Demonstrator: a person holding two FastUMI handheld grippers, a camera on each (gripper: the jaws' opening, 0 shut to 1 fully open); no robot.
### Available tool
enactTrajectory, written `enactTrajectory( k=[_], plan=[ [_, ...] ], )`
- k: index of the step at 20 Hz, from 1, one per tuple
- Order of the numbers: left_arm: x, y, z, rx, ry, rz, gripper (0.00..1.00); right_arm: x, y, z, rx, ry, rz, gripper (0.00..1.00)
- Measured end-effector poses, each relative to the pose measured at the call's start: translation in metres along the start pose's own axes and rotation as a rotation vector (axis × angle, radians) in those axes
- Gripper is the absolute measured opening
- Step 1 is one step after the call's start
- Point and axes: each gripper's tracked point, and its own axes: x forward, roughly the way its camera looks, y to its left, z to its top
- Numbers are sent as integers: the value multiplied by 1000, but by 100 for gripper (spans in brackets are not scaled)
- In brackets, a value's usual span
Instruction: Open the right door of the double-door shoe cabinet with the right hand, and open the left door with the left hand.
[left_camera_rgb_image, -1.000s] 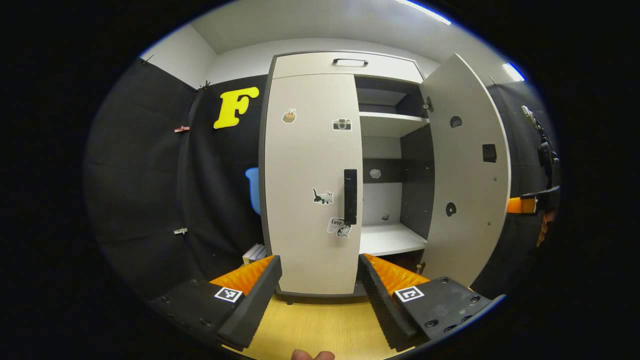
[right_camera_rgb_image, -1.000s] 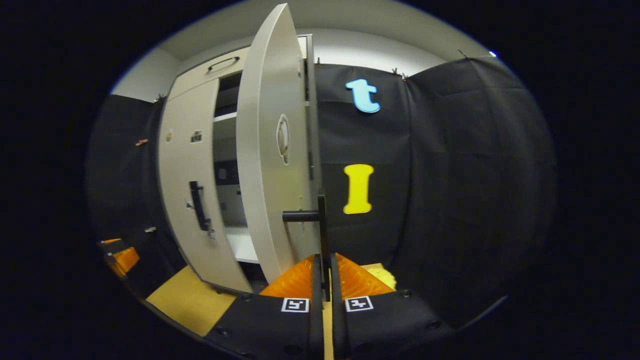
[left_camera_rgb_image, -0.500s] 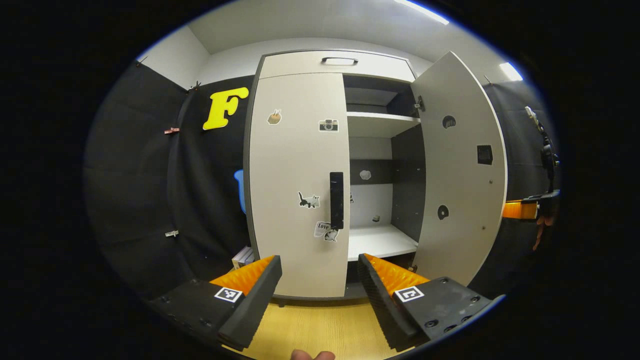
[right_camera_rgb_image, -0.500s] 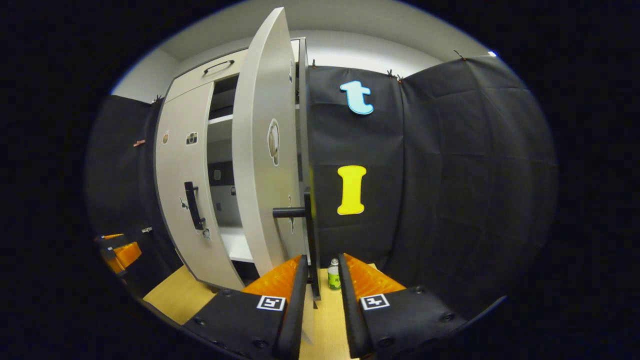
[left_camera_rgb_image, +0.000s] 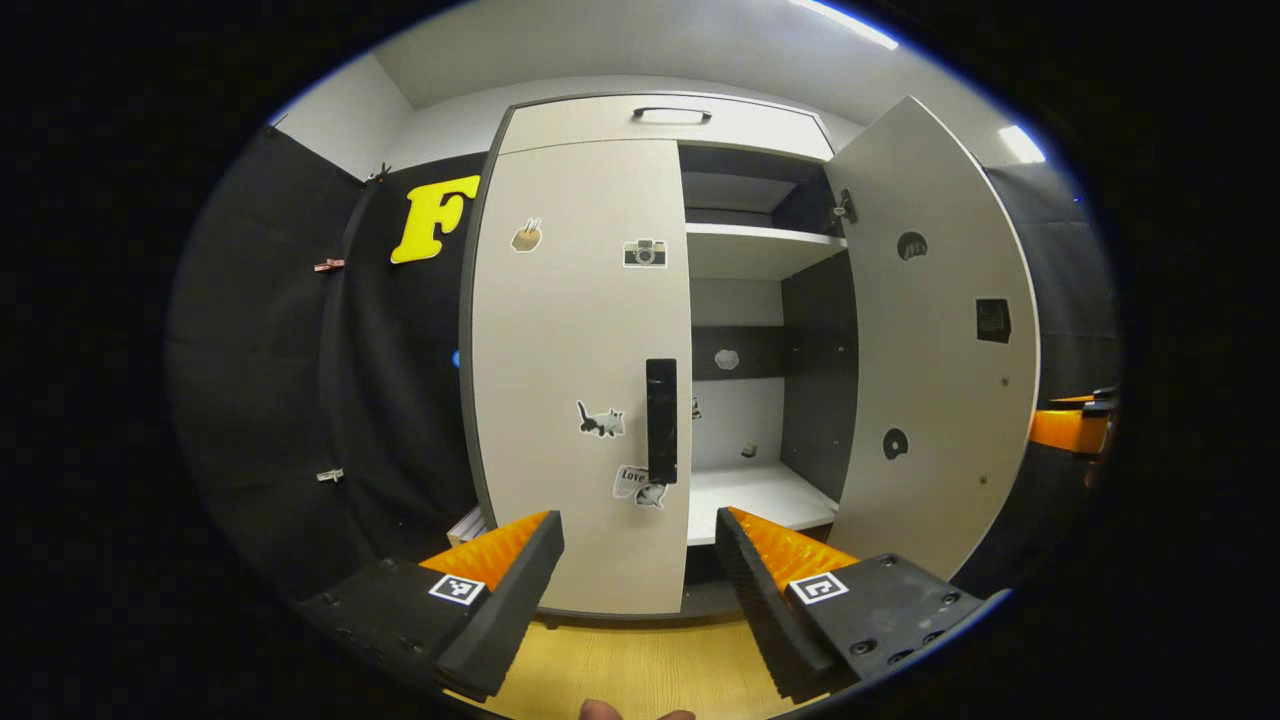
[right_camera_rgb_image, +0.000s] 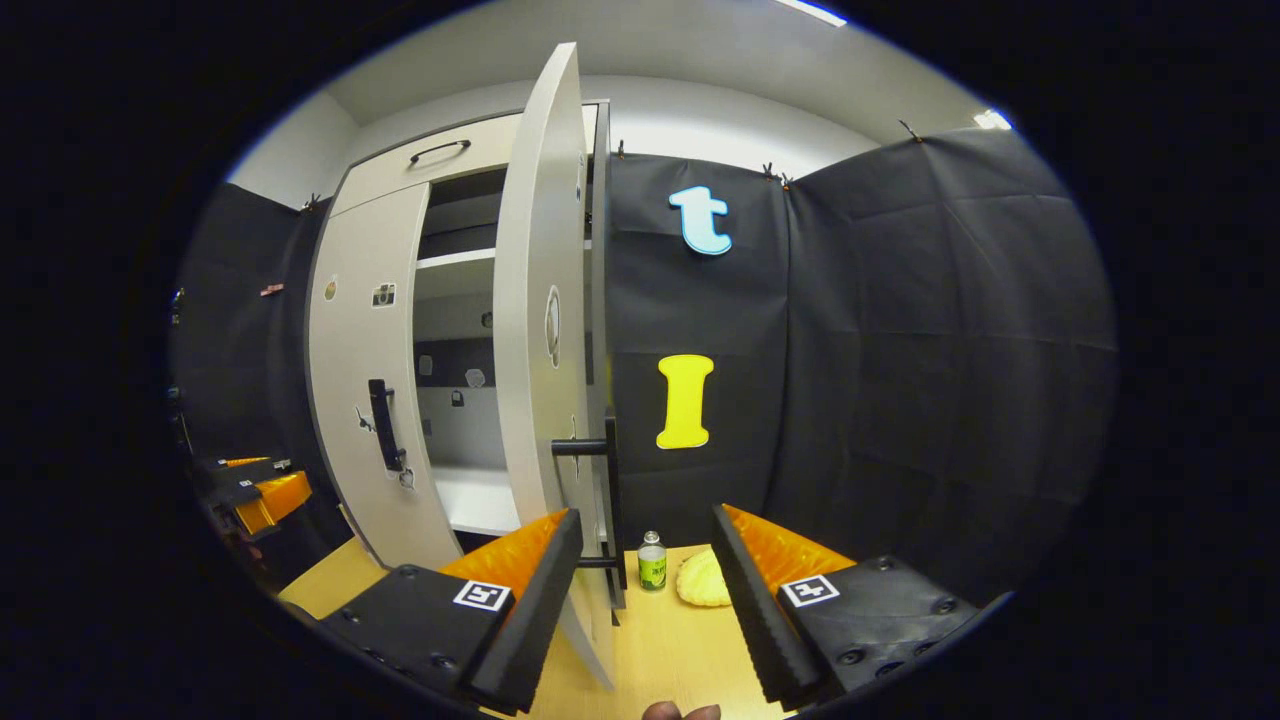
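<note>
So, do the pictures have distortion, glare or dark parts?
Left gripper view: the fisheye lens bows the closed left door and open right door; the cabinet's lower inside is shadowed. Right gripper view: the right door's edge curves; a bright patch lights the wall above the cloth.

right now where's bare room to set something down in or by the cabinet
The lower shelf behind the open right door is bare, as is the upper shelf. The floor by that door's handle is crowded farther back: a small bottle and a yellow object.
</note>
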Motion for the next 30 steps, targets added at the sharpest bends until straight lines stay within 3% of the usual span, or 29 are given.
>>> enactTrajectory(
  k=[4, 8, 20, 22, 23, 27, 30],
  plan=[
    [40, -7, 9, 9, -16, -5, 92, -9, -2, 16, 16, -64, -12, 91],
    [85, -14, 6, 18, -4, 19, 91, -10, -11, 7, 21, -29, -39, 99],
    [187, 3, 15, 38, -4, 100, 93, -14, -32, 8, 7, -38, -78, 99],
    [194, -7, 16, 34, -15, 55, 85, -17, -35, 8, 6, -35, -83, 99],
    [193, -9, 14, 36, -11, 53, 66, -15, -35, 8, 9, -33, -86, 100],
    [191, -11, 16, 66, -12, 48, 37, -18, -35, 7, 18, -23, -86, 100],
    [191, -10, 13, 4, 9, 34, 29, -21, -34, 5, 7, -26, -82, 100]
  ],
)
